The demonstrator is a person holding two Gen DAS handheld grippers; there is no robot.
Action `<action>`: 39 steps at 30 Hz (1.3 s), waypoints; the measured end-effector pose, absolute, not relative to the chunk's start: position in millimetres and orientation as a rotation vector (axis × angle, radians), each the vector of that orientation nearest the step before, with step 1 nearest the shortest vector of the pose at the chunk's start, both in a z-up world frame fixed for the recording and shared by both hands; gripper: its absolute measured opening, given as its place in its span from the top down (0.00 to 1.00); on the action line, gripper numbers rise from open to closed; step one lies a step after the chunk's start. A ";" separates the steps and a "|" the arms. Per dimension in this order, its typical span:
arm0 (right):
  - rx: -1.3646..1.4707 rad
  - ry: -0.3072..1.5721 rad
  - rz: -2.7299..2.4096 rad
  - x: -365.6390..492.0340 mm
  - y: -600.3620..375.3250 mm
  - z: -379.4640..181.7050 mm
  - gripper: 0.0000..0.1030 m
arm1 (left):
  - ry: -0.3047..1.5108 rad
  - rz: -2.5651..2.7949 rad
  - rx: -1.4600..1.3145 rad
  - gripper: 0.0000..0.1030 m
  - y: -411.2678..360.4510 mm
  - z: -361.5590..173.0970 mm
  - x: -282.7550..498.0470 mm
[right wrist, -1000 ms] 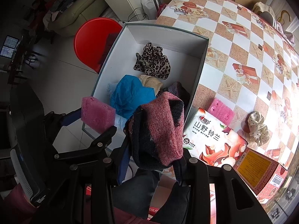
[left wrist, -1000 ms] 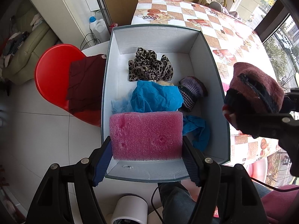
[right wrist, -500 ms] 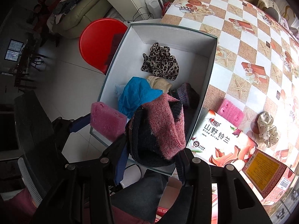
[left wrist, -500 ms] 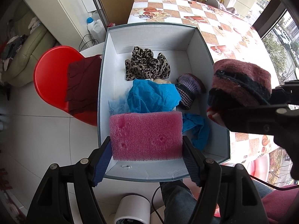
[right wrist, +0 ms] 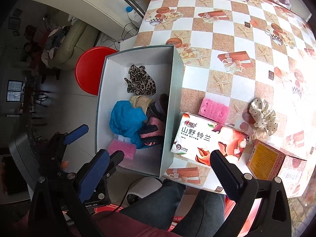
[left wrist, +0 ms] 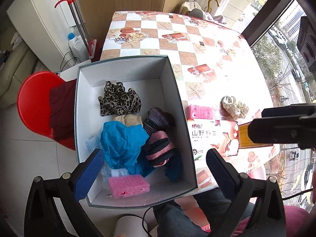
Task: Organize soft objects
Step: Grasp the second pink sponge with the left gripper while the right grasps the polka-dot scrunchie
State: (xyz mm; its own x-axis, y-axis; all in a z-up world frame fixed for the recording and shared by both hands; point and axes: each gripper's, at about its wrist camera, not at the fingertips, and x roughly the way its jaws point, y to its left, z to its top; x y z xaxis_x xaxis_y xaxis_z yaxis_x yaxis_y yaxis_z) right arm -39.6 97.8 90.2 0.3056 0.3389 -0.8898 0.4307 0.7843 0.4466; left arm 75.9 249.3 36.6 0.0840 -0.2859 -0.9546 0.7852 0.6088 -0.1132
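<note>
The open white-lined box (left wrist: 78, 118) (right wrist: 173, 102) stands at the table's near corner. In it lie a leopard scrunchie (left wrist: 118, 101), a blue cloth (left wrist: 122, 142), a purple knit piece (left wrist: 156, 118), a pink-and-black knit piece (left wrist: 160, 148) (right wrist: 153, 132) and a pink sponge (left wrist: 128, 185) (right wrist: 122, 149). My left gripper (left wrist: 154, 153) (right wrist: 96, 145) hangs above the box's near end, its jaws opening, nothing between them. My right gripper (right wrist: 159, 154) hovers over the box's near right corner, jaws opening and empty. On the table rest another pink sponge (left wrist: 199, 112) (right wrist: 214, 110) and a dotted white scrunchie (left wrist: 234, 106) (right wrist: 262, 116).
A tissue pack (left wrist: 209, 138) (right wrist: 207, 138) and a yellow-labelled carton (right wrist: 264, 158) lie on the checked table (left wrist: 197, 39) right of the box. A red stool (left wrist: 33, 106) with a dark red cloth (left wrist: 61, 108) stands left of it. A person's legs (left wrist: 177, 217) are below.
The left gripper let go of the pink sponge, which now lies in the box. The right gripper released the pink-and-black knit piece into the box. Both jaws spread wide and drew back.
</note>
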 end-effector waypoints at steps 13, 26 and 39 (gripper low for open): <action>0.906 1.300 -0.338 -142.9 -66.4 87.1 0.00 | 1.428 -0.952 0.758 0.00 67.3 -26.0 41.8; 0.892 1.570 -0.275 -113.7 -124.0 -45.7 0.00 | 1.621 -0.718 1.014 0.00 18.6 -130.1 50.1; 0.668 1.792 -0.107 -48.7 -111.2 -122.5 0.00 | 1.725 -0.584 1.059 0.00 26.5 -177.2 65.2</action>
